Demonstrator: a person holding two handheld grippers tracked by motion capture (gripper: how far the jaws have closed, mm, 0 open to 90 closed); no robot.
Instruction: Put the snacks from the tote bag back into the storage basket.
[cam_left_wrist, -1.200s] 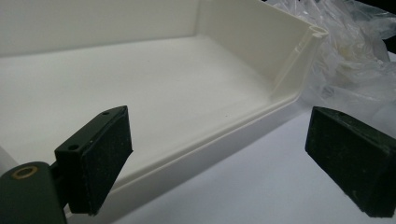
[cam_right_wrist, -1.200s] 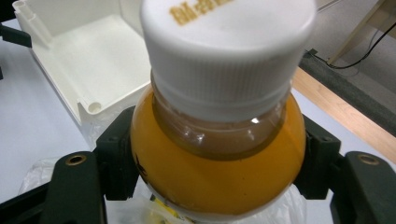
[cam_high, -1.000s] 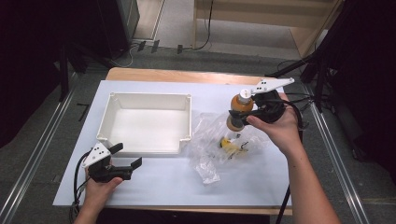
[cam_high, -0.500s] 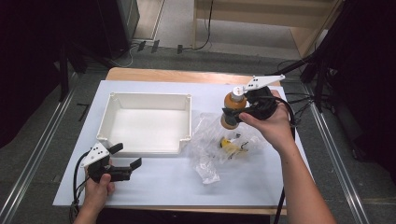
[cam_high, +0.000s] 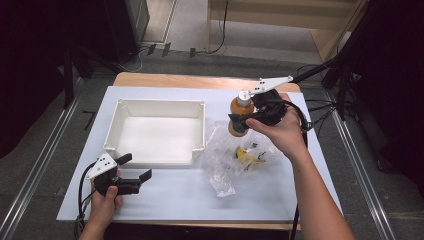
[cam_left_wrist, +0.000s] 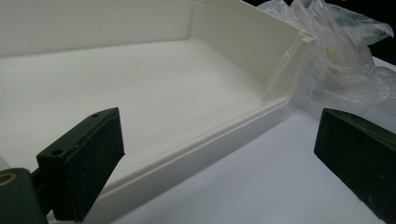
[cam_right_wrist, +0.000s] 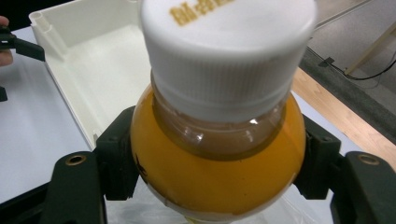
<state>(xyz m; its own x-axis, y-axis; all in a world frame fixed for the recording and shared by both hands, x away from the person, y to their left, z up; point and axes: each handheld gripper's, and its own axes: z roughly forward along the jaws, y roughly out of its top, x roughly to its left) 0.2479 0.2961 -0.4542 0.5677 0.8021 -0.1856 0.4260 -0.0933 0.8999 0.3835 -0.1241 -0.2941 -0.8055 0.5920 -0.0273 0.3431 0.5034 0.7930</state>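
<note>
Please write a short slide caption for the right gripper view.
Right gripper clamps a small orange-filled plastic bottle with white screw cap, held above the white plastic tray.

High view looks down on the white tray (cam_high: 155, 131) — both tongs cameras, close in, share it.

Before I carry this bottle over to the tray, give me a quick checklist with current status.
1. Right tool clamped on the bottle: ok, pads press both sides.
2. Cap on the bottle: ok.
3. Bottle clear of the plastic bag: ok, held above it.
4. Tray free inside: ok.
5. Left tool clear of the tray: ok, open and in front of the tray.
6. Cap tightness: cannot tell.
</note>
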